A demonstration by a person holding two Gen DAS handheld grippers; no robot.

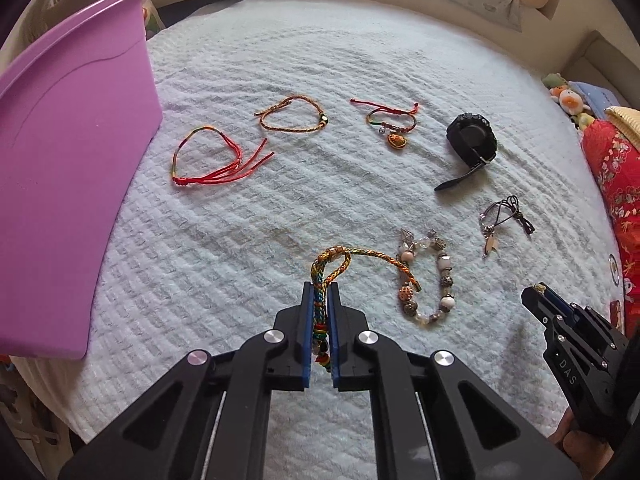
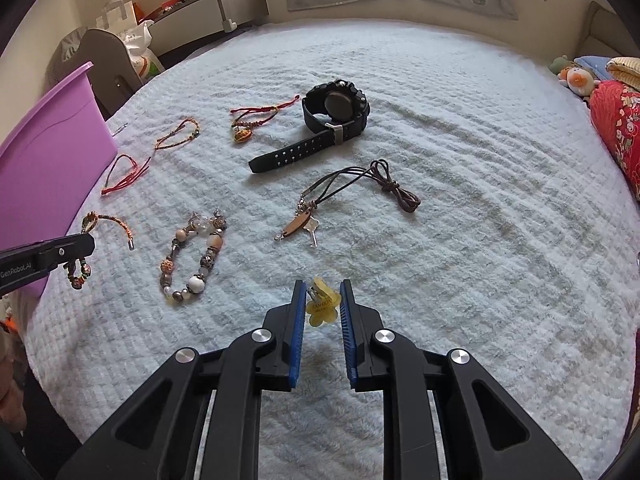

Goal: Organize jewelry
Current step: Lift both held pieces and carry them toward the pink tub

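My left gripper [image 1: 321, 286] is shut on a multicolour braided bracelet [image 1: 372, 256]. Its looped end sticks out past the fingertips and its free end arcs right toward a beaded bracelet [image 1: 447, 302]. From the right wrist view the left gripper [image 2: 86, 240] shows at the left edge, with the braided bracelet [image 2: 112, 220] curving out and its beaded tail dangling below. My right gripper [image 2: 322, 283] is shut on a small yellow flower-shaped clip [image 2: 322, 306] just above the pale blue blanket [image 2: 460, 240]. The right gripper [image 1: 536, 292] also appears low right in the left wrist view.
A purple plastic bin [image 1: 60, 160] stands at the left edge of the bed. On the blanket lie a red cord bracelet [image 1: 208, 176], a brown braided bracelet [image 1: 323, 119], a charm bracelet [image 1: 396, 140], a black watch [image 1: 472, 140] and a leather cord necklace [image 1: 508, 216]. A red quilt [image 1: 612, 168] and plush toys lie at the right.
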